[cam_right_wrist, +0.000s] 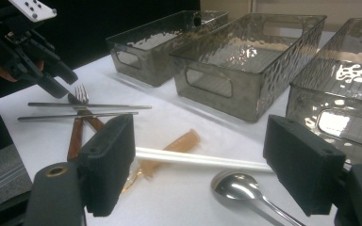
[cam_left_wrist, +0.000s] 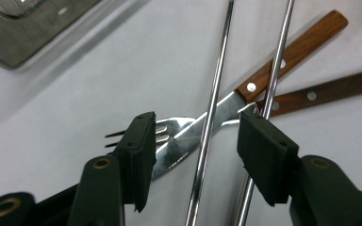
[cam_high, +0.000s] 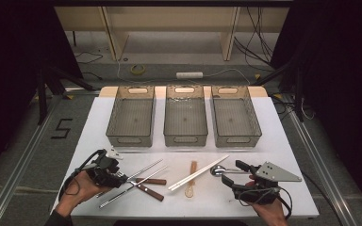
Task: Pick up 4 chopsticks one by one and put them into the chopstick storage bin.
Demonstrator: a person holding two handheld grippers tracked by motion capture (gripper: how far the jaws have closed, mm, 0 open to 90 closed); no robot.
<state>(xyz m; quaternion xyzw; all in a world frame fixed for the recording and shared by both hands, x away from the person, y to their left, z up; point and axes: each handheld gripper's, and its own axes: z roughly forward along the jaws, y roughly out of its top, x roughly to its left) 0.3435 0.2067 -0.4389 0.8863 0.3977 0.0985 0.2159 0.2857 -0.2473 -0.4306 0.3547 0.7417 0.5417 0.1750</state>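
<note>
Two handheld grippers, seen from above a white work table: the left gripper (cam_high: 119, 178), lower left of the frame, is a compact black body topped by a small grey three-cornered plate, with a black cable looping back past the hand (cam_high: 78, 188). The right gripper (cam_high: 231, 173), lower right, carries a larger grey three-cornered plate dotted with small holes, and black cable coils under the other hand (cam_high: 268, 209). A dark sleeve edge shows at the bottom left corner. Close up, each gripper's jaws are matt black arms with brass-coloured pivot bushings, ending in blocky black pads (cam_right_wrist: 108, 160) with finely ribbed faces.
</note>
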